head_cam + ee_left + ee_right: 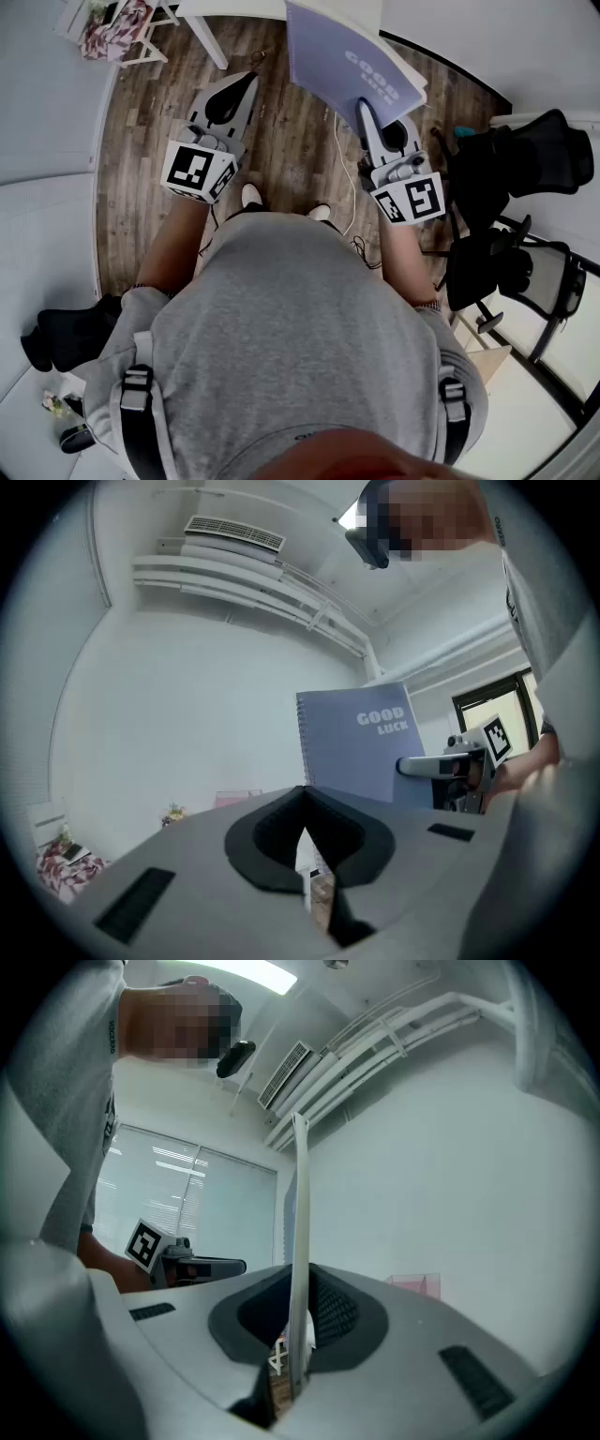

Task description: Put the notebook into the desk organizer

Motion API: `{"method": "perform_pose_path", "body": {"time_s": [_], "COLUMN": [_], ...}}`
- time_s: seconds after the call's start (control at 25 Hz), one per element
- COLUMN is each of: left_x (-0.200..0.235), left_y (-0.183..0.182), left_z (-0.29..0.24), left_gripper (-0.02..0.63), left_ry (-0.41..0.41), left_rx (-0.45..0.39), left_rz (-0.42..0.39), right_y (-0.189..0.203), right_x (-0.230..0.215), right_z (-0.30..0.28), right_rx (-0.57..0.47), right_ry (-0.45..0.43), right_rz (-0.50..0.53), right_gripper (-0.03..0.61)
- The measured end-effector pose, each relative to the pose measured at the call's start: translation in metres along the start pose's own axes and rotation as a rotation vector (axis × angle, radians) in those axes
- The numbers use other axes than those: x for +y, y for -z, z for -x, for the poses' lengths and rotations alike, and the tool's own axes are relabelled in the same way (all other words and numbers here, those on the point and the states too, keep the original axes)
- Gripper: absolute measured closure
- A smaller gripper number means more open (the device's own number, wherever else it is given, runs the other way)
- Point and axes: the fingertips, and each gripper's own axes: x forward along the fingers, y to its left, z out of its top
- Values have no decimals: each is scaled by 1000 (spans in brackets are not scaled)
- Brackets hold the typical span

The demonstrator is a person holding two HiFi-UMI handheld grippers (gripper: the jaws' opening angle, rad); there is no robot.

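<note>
Right gripper view shows the right gripper clamped on the notebook, which is seen edge-on as a thin pale strip rising from between the jaws. As I judge it, the main risk is that the book swings or slides in this pinch: the pads catch only a narrow margin near one edge, nearly all of the cover stands free beyond them, and a quick turn of the wrist could let that weight pivot the book or pull it out onto the wooden floor below. A tilted book would also meet a slot crookedly and jam on its spiral binding. No view shows the desk organizer clearly, so the carry has to be steered toward something not in sight. In the head view the notebook sticks forward from the tips of the right gripper, its lilac cover facing up and to the person's left, held in the air and touching nothing else. The left gripper hangs beside it, well apart, with its jaws together and nothing between them.
</note>
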Motion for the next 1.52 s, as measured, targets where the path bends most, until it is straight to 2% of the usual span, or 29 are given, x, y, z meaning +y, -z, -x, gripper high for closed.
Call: {"method": "perform_pose_path", "body": {"time_s": [0.4,0.76,1.08,1.24,1.52], "left_x": [-1,-1,23,40,71], "left_y": [7,8,8,12,17], "left_z": [4,15,39,52,70], "left_gripper": [595,594,594,594,594], "left_ry": [5,58,91,113,162], "left_rx": [7,7,6,16,22], "left_rz": [16,38,57,48,83], "right_y": [1,1,6,10,16], "right_x": [-4,11,42,59,85], "right_z": [4,-6,-30,-45,-69], "right_rx": [-4,-17,-21,-25,-27], "right_ry": [11,-2,14,37,87], "right_rz": [-8,-42,-49,-53,-52], "right_gripper": [541,543,543,542,541]}}
